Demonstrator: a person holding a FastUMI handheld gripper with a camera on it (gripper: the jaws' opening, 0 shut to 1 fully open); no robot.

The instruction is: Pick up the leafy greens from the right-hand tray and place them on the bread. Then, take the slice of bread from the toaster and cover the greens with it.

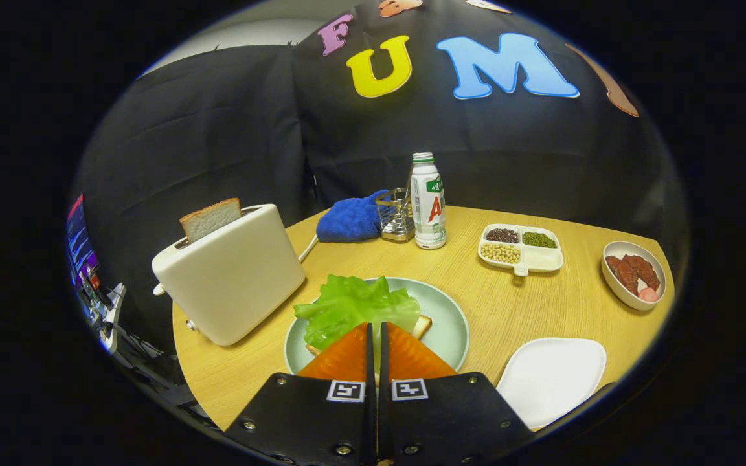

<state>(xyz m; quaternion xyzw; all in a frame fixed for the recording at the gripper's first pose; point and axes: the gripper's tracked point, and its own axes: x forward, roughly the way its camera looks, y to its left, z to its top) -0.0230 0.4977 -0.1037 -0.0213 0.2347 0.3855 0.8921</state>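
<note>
While the gripper hangs over the near edge of the pale green round plate, its fingers are pressed nearly together, seemingly pinching a fold of the ruffled green lettuce leaf lying on the bread slice. Far left, a toasted bread slice stands in the cream toaster. The white rectangular tray sits near right.

Even overhead light fell on the table, shadows soft. The bottle stayed sharp. Fisheye bending curved the table's edge, and the far rim perhaps blurred slightly.
</note>
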